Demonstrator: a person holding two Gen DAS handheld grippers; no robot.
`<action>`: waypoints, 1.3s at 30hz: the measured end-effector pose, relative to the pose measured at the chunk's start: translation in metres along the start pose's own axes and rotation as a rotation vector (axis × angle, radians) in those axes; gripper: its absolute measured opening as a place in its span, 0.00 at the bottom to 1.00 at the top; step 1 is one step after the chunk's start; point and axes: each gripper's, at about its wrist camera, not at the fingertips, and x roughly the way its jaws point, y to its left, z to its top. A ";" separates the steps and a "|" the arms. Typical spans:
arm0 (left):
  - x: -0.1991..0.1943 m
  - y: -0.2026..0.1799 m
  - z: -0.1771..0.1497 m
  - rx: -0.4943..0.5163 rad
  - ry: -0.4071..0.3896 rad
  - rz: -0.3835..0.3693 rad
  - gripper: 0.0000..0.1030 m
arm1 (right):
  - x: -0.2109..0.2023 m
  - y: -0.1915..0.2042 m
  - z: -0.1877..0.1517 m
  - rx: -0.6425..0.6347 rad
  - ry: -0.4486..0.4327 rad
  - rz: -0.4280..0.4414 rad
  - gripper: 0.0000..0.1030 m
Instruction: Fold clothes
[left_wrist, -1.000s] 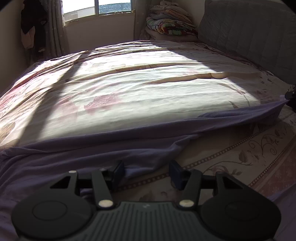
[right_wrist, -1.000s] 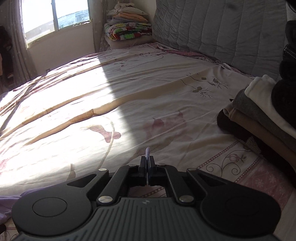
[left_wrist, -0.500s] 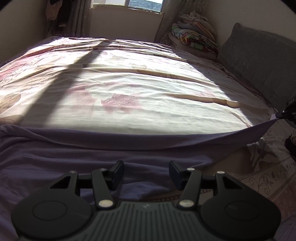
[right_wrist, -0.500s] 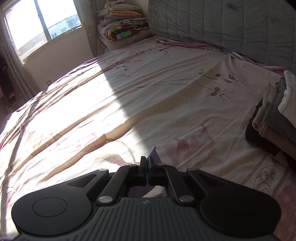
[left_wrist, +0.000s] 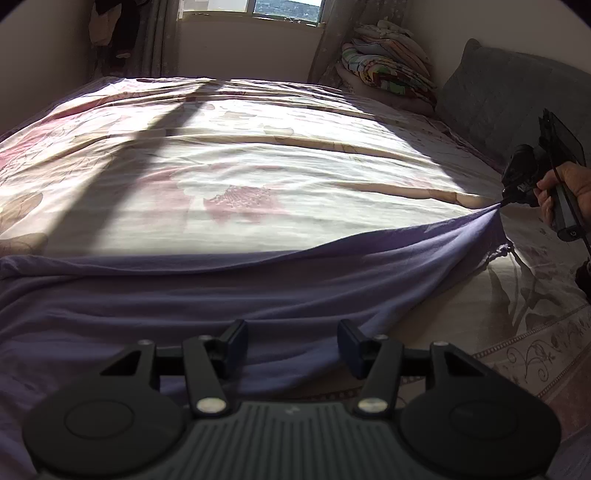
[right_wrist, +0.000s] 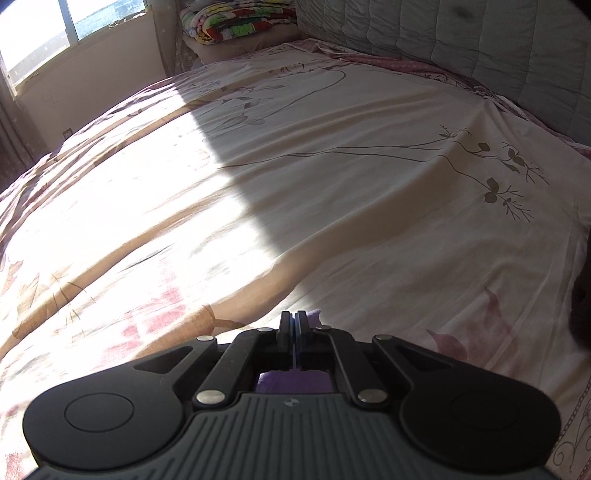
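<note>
Two grippers on my feeds: my right gripper (right_wrist: 293, 325) pinches a corner of the purple garment (left_wrist: 258, 295), its cloth bunched at six o'clock beneath the fingers. My left gripper (left_wrist: 291, 341) hangs spread over the garment, gripping nothing; the cloth stretches toward two o'clock across the bed (left_wrist: 258, 155).

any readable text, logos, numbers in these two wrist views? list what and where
No readable words or numbers in either view.
Small pale emblem on the ribbed grey body of the left hand-held gripper: too small to read.
Same emblem on the right hand-held gripper: too small to read.
Small ring-like mark at the lower end of the right gripper's black handle: a symbol, not text.
Floral cream bedsheet: pattern only.
</note>
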 end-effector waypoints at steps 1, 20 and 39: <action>0.000 0.001 0.000 -0.003 -0.001 0.000 0.53 | 0.006 0.003 0.000 -0.002 0.004 -0.008 0.01; -0.004 0.003 0.004 -0.020 0.013 0.006 0.54 | -0.004 -0.032 -0.012 0.006 0.037 0.109 0.34; -0.004 0.021 0.006 0.012 0.063 0.143 0.54 | -0.016 -0.047 -0.039 -0.235 0.032 0.053 0.00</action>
